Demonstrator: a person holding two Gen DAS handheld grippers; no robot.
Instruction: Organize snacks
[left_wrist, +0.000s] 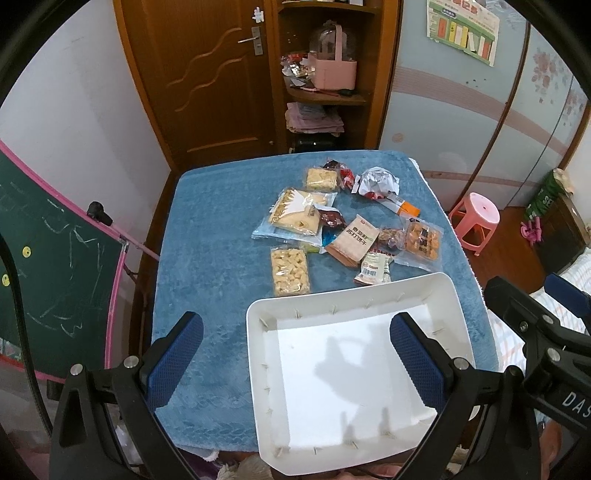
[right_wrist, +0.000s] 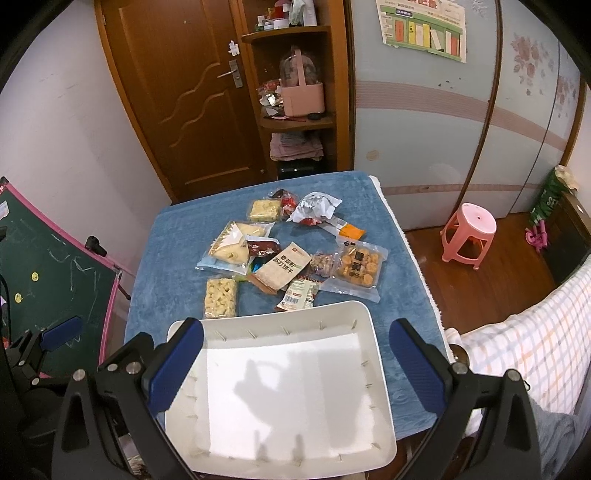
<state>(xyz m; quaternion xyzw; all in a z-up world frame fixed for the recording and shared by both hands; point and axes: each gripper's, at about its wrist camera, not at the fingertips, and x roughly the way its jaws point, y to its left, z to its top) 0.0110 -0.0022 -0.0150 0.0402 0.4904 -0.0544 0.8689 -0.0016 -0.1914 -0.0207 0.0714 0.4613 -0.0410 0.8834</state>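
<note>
Both grippers hang above the near edge of the blue towel (right_wrist: 170, 251), each with its pads spread wide and nothing between them. Starting at the left, the left gripper (left_wrist: 295, 358) is poised over the white tray's (left_wrist: 258, 354) left rim, seemingly waiting for a first pick. Just beyond the tray's far wall lies the clear pack of pale puffed pieces (right_wrist: 219, 297), the closest snack to it. Further right, the snacks (right_wrist: 288, 251) sit in a loose, overlapping heap mid-towel: a beige cracker packet (right_wrist: 284, 267), then a bag of golden bites (right_wrist: 358, 269). The tray is empty and set nearest the person, probably so packets can be drawn straight back into it. The right gripper (right_wrist: 295, 358) hovers over its middle.
</note>
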